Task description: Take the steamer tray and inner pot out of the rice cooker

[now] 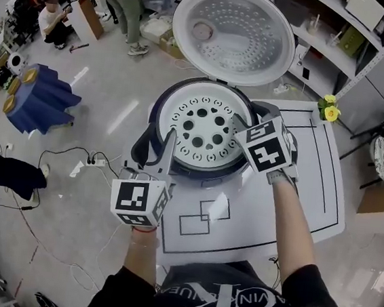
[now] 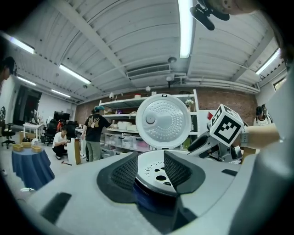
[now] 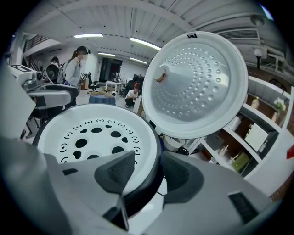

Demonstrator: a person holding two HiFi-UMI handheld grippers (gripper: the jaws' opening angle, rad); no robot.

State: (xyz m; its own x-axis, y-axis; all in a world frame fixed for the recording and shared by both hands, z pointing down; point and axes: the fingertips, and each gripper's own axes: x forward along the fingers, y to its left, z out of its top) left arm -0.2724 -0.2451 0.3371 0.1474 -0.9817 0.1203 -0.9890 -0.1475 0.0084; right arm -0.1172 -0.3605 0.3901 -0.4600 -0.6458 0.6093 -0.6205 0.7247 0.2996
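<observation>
Straddling opposite rim edges of the steamer tray (image 1: 204, 132) inside the rice cooker (image 1: 157, 108) with left gripper (image 1: 157, 146) and right gripper (image 1: 253, 118), both released

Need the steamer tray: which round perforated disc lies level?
The white plastic steamer tray with large holes, level in the rice cooker; the other, the raised lid's silvery liner, has only tiny dimples.

Bright, even light falls from ceiling tube lamps (image 2: 185, 27) above the open rice cooker lid (image 2: 163, 121), throwing pale glare streaks on the floor (image 1: 124, 116) left of that lid and a sheen across it, while both gripper views bulge fisheye-style, darken at their corners and blur the nearest foreground.
</observation>
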